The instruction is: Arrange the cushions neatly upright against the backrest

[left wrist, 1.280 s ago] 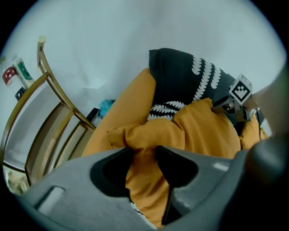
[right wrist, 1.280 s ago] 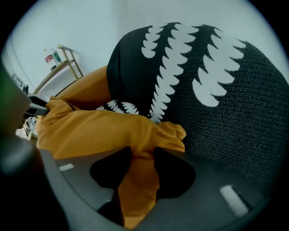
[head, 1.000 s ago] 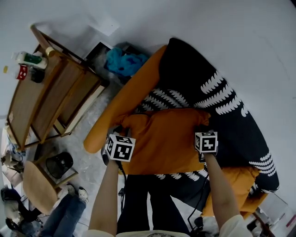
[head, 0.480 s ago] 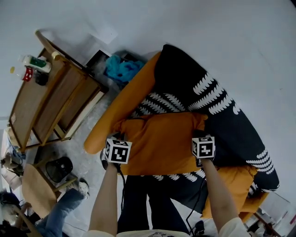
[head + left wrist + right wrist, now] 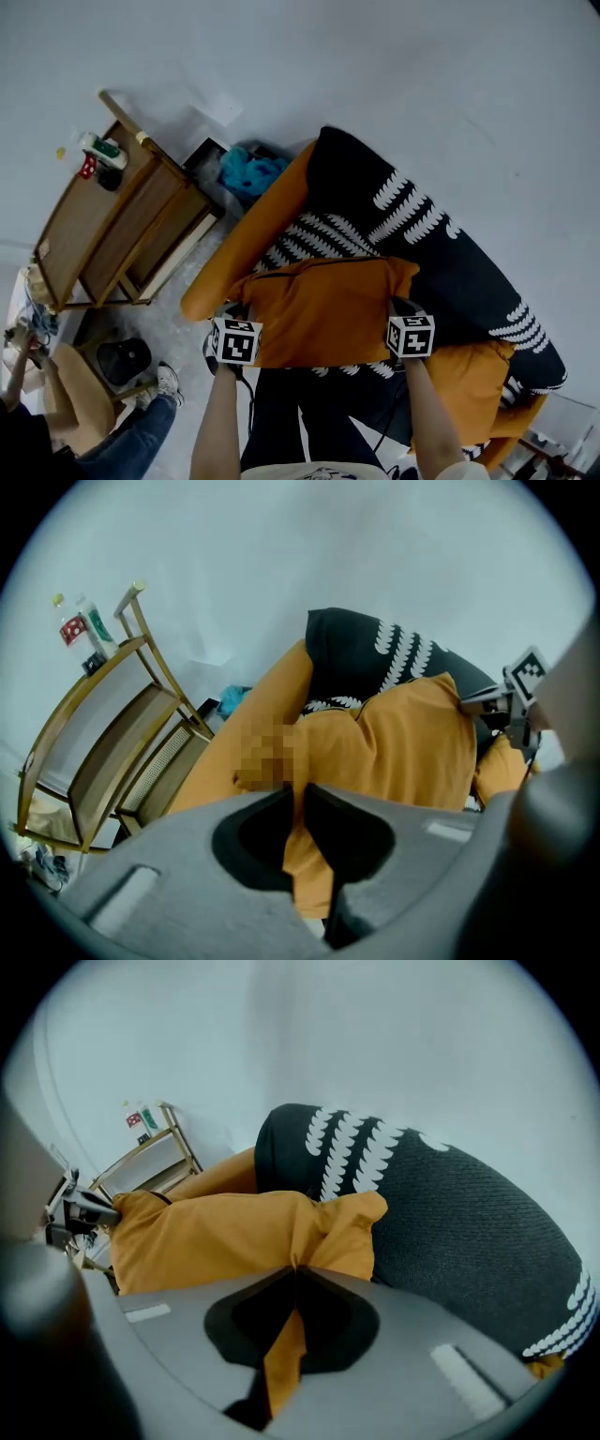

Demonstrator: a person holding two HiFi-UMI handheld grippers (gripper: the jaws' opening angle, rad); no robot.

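1. The orange cushion [image 5: 326, 311] is held stretched between the two grippers above the seat of the sofa [image 5: 246, 246]. Its far edge lies toward the backrest [image 5: 412, 220], which is covered in black cloth with white leaf prints. Whether the cushion touches the backrest cannot be told.
2. The left gripper [image 5: 298, 797] has just been closing its jaws, and a fold of fabric at the cushion's near left corner is pinched between them.
3. The right gripper [image 5: 292, 1271] has its jaws pressed together on the near right corner, and a strip of orange cloth hangs down through them.
4. A second orange cushion [image 5: 473, 373] lies at the seat's right end, near the right forearm.
5. A wooden shelf unit [image 5: 112, 234] stands left of the sofa, with bottles [image 5: 101, 150] on the far end of its top tier.
6. A dark box [image 5: 204, 155] sits between the shelf and the sofa, with a turquoise cloth [image 5: 251, 172] just beside it. Whether the cloth lies inside the box cannot be told.
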